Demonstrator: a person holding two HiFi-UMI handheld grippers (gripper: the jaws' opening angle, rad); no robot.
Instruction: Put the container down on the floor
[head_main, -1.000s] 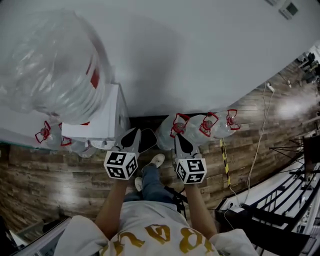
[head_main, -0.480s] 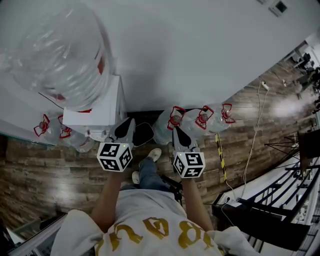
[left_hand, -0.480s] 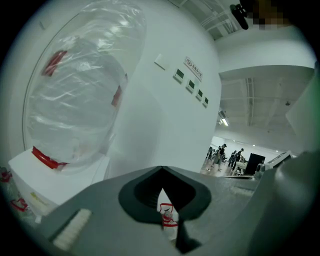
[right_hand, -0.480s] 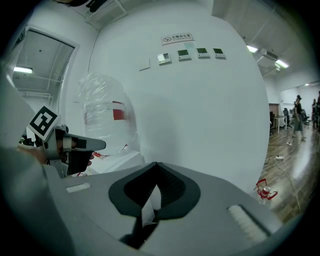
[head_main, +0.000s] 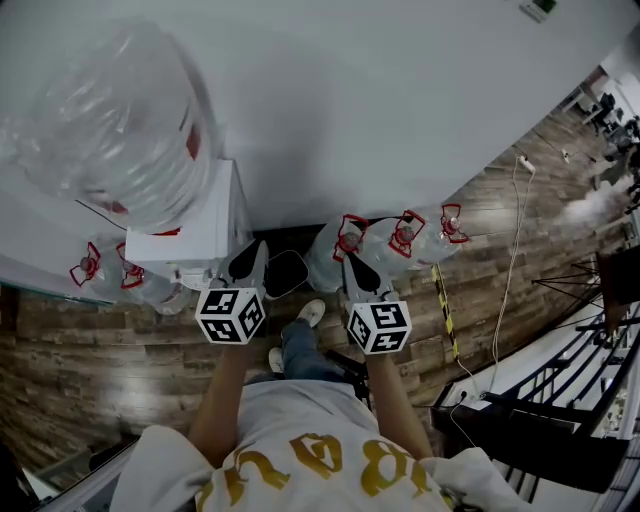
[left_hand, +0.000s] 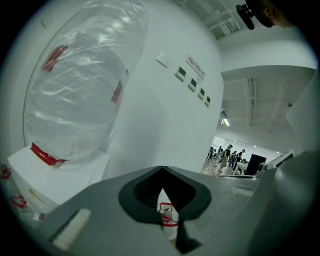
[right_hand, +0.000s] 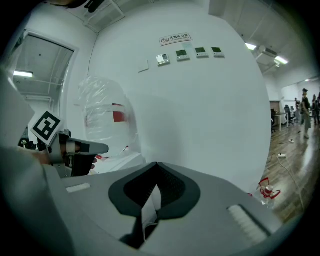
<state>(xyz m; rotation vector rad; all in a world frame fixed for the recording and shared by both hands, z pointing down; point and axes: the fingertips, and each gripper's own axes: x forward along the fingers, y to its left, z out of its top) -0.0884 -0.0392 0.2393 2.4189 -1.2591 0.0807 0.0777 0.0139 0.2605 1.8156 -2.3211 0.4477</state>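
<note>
The container is a big clear water bottle (head_main: 110, 130) wrapped in plastic film, upside down on a white dispenser (head_main: 195, 235) against the wall. The same bottle (left_hand: 75, 95) fills the upper left of the left gripper view, and the bottle (right_hand: 105, 117) is seen at mid-left in the right gripper view. My left gripper (head_main: 250, 264) is shut and empty, just right of the dispenser's front. My right gripper (head_main: 352, 270) is shut and empty too, over the floor jugs. Neither touches the bottle. Both jaw pairs (left_hand: 161, 172) (right_hand: 156, 166) meet at their tips.
Several water jugs with red caps (head_main: 345, 250) (head_main: 400, 240) stand on the wooden floor by the wall, and more jugs (head_main: 95, 272) left of the dispenser. A cable (head_main: 510, 260), striped tape (head_main: 445, 310) and black railings (head_main: 560, 400) lie to the right. My feet (head_main: 312, 316) are below.
Both grippers stay shut and hold almost the same place in front of the dispenser. The head view has shifted slightly.
</note>
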